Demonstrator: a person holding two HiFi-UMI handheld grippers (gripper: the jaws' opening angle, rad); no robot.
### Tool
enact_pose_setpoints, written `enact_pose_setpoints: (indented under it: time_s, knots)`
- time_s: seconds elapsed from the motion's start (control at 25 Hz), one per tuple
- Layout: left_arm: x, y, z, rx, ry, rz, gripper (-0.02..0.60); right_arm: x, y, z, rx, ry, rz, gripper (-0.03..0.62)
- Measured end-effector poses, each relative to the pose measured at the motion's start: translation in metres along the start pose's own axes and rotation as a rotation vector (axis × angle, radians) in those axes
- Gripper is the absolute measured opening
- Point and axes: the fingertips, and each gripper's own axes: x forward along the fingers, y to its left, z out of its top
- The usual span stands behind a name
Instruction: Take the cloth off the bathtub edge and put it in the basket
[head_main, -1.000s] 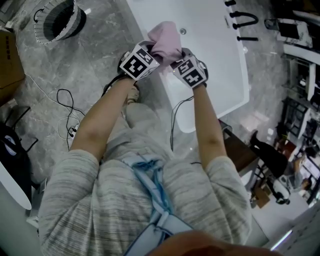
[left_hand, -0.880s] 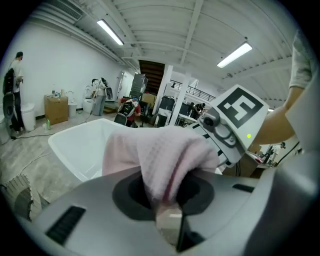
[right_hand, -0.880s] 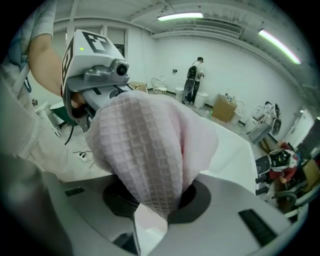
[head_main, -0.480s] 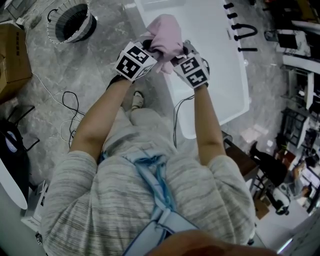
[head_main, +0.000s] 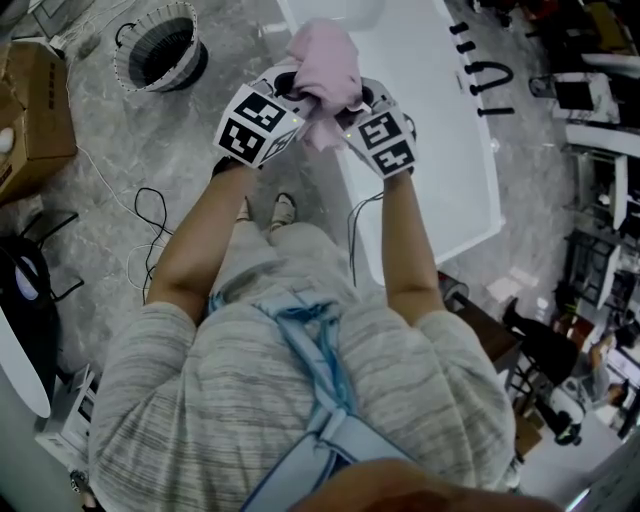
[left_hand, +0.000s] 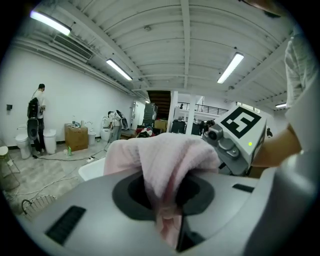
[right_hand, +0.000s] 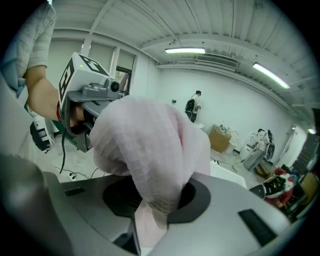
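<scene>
Left gripper (left_hand: 166, 220) is clamped on a fold of the pink cloth (head_main: 326, 62). Right gripper (right_hand: 146, 226) is clamped on another fold of the same cloth. The two heads are close together and face each other. The fabric bunches up above both sets of jaws and bridges the gap, held up in the air. The white bathtub (head_main: 440, 160) is below and beyond the right gripper. The basket (head_main: 128, 72) stands on the floor, far out past the left gripper and well apart from the cloth. A cardboard box (head_main: 35, 100) is further left of it.
</scene>
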Motion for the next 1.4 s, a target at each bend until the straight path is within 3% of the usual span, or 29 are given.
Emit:
enact_pose_setpoints:
  time_s: [0.44, 1.4]
  knots:
    - [-0.076, 0.016, 0.046, 0.043, -0.089, 0.107, 0.075, -0.011, 0.034, 0.086, -0.011, -0.168, 0.002, 0.115]
    - [-0.187, 0.042, 0.092, 0.071, -0.195, 0.207, 0.075, -0.022, 0.087, 0.198, -0.008, -0.348, 0.034, 0.115]
